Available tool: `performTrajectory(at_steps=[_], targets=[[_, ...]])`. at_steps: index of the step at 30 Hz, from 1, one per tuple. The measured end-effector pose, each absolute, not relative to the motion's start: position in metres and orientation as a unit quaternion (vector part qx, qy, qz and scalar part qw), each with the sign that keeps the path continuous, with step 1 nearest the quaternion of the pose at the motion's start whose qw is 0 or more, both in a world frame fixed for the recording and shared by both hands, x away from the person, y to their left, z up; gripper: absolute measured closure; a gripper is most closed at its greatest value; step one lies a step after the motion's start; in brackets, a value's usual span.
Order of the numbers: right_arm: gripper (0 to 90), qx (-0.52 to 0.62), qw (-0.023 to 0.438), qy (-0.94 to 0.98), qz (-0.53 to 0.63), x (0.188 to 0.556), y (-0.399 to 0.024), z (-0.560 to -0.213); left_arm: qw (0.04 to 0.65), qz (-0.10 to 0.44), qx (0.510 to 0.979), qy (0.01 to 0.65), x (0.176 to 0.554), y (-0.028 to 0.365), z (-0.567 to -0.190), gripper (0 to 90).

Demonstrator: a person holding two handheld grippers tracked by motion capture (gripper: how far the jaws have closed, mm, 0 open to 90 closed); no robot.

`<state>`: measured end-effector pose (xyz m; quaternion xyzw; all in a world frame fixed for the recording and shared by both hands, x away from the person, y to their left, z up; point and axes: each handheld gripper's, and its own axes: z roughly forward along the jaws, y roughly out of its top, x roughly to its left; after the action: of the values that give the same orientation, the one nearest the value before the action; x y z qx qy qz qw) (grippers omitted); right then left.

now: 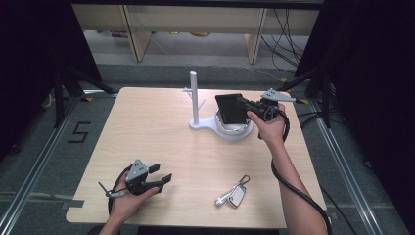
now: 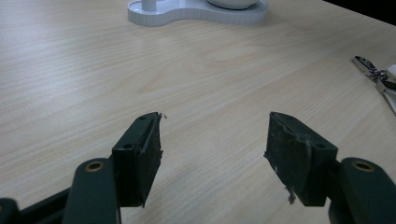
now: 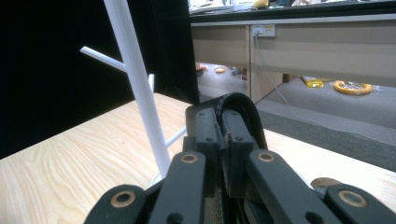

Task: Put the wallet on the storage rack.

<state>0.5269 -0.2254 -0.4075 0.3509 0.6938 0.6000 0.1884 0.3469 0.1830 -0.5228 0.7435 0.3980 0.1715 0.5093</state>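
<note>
My right gripper (image 1: 244, 103) is at the far right of the table, shut on a flat black wallet (image 1: 230, 108). The wallet hangs tilted just above the round white dish (image 1: 241, 133) of a white stand. In the right gripper view the jaws (image 3: 223, 126) press together on the wallet's dark curved edge (image 3: 245, 103), with the stand's branched pole (image 3: 135, 70) just beyond. My left gripper (image 1: 160, 174) lies low at the table's near left, open, with nothing between its pads (image 2: 215, 140).
The white stand (image 1: 194, 98) has a tall pole with short side pegs, and its base (image 2: 187, 11) joins the dish. A bunch of keys (image 1: 235, 193) with a silver tag lies near the front edge, at the right in the left gripper view (image 2: 378, 77). Shelving stands beyond the table.
</note>
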Motion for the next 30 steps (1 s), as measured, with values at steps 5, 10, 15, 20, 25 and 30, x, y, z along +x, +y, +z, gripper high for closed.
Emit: performTrajectory(at_steps=[5,10,15,20,25,30], targets=[[87.7,0.350,0.190,0.689,0.606,0.531,-0.226,-0.412,0.509,0.172,0.744,0.398,0.347,0.183,-0.523,35.2],[87.0,0.344,0.196,0.687,0.609,0.534,-0.228,-0.415,0.509,0.172,0.744,0.397,0.347,0.183,-0.523,35.2],[79.9,0.353,0.202,0.689,0.600,0.536,-0.233,-0.418,0.507,0.172,0.745,0.397,0.346,0.183,-0.522,35.1],[71.6,0.370,0.214,0.705,0.566,0.534,-0.233,-0.420,0.507,0.172,0.745,0.397,0.346,0.183,-0.522,35.1],[70.0,0.372,0.235,0.729,0.525,0.530,-0.238,-0.418,0.508,0.171,0.745,0.398,0.346,0.183,-0.522,35.1],[72.0,0.363,0.264,0.739,0.502,0.525,-0.247,-0.413,0.509,0.171,0.746,0.394,0.346,0.182,-0.522,35.1]])
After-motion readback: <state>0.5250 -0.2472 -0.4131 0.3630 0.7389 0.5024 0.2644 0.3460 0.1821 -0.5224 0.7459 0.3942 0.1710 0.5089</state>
